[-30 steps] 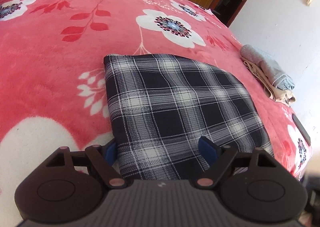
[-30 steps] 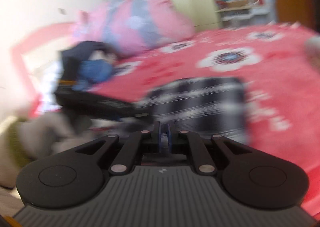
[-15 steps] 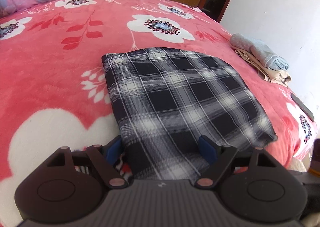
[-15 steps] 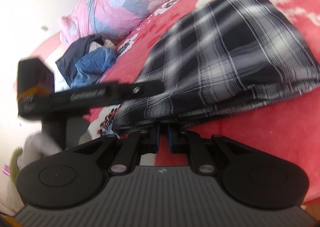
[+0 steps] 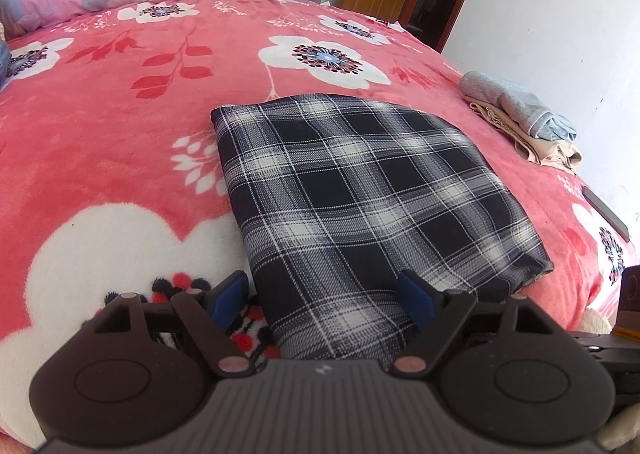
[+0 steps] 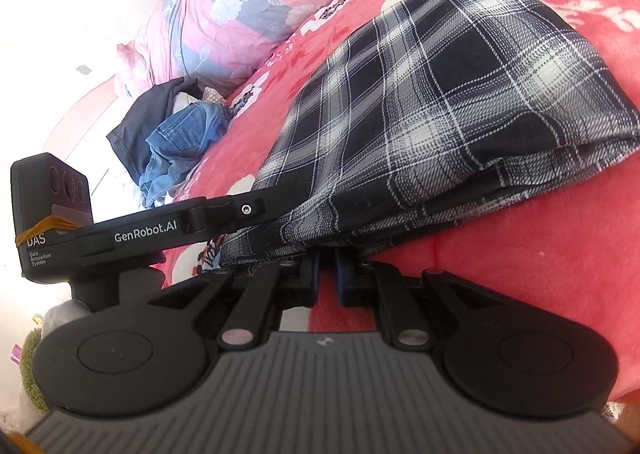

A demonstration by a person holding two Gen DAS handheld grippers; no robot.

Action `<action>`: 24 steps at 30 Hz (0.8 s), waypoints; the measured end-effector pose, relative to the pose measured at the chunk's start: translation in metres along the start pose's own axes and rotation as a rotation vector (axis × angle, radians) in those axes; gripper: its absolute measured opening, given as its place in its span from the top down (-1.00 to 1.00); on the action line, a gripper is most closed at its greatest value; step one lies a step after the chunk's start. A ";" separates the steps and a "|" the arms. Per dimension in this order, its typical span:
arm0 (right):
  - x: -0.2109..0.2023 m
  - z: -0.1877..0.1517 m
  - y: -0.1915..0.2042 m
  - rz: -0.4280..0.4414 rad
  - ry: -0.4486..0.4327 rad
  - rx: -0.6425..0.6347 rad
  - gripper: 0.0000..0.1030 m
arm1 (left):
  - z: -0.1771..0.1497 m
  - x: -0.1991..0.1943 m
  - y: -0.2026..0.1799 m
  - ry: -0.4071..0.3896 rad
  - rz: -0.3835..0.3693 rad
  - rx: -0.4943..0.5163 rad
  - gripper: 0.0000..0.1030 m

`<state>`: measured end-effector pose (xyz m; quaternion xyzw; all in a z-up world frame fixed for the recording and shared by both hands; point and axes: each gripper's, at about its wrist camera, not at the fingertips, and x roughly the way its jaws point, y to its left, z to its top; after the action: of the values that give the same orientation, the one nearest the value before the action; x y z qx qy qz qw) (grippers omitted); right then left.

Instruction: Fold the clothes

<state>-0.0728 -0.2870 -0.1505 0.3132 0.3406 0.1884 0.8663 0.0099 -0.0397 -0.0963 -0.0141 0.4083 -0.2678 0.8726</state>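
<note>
Low at the frame's bottom, the left hand-held gripper (image 5: 326,300) gapes around the folded plaid garment's (image 5: 360,190) edge; the right hand-held gripper (image 6: 327,281) is nearly closed beneath its hem.

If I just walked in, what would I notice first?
Probably the folded black-and-white checked cloth lying in the middle of the bright pink flowered blanket. The left gripper is wide open at its near edge. A pile of jeans sits by the pink pillow.
</note>
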 end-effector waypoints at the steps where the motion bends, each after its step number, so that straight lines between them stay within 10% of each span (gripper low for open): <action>1: 0.000 0.000 0.000 0.001 -0.002 0.001 0.87 | 0.000 0.000 0.000 -0.001 0.001 0.000 -0.60; 15: 0.002 -0.001 -0.001 -0.003 -0.015 0.001 0.88 | -0.003 -0.003 0.000 -0.010 0.008 -0.019 -0.58; 24: -0.016 -0.008 -0.022 0.127 -0.064 0.287 0.65 | 0.001 -0.009 0.066 0.032 -0.304 -0.405 0.14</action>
<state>-0.0872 -0.3087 -0.1618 0.4603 0.3160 0.1821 0.8094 0.0361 0.0211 -0.1058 -0.2457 0.4606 -0.3086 0.7951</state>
